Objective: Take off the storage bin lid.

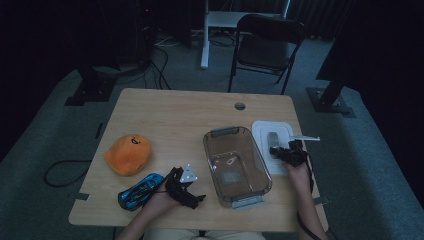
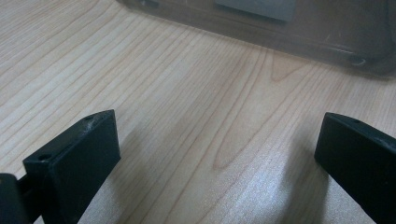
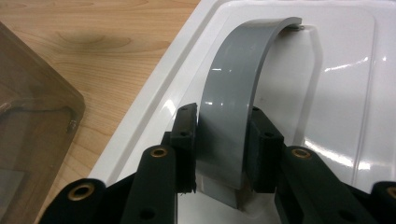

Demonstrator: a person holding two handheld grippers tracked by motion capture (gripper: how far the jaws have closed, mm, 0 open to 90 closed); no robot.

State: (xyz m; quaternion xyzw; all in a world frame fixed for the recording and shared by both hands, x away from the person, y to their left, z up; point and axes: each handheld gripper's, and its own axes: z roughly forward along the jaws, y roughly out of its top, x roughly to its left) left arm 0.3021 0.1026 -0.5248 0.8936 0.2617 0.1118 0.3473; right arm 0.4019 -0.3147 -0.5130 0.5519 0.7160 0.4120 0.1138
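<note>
A white lid (image 1: pixel 262 131) lies flat on the table, to the right of a clear brown-tinted container (image 1: pixel 223 131). My right gripper (image 1: pixel 285 152) is shut on the lid's arched grey handle (image 3: pixel 243 65); both pads (image 3: pixel 187 135) press on its sides, low over the lid (image 3: pixel 345 93). The container's corner (image 3: pixel 32 116) sits just left of it. My left gripper (image 1: pixel 197 189) rests near the table's front, left of the container. Its jaws stand wide apart over bare wood (image 2: pixel 217 154), with nothing between them. The container's wall (image 2: pixel 303 32) is just ahead.
An orange plush (image 1: pixel 128 153) and a blue toy car (image 1: pixel 141 191) lie at the table's front left. A cable hole (image 1: pixel 240 106) sits near the far edge. A folding chair (image 1: pixel 267 45) stands beyond the table.
</note>
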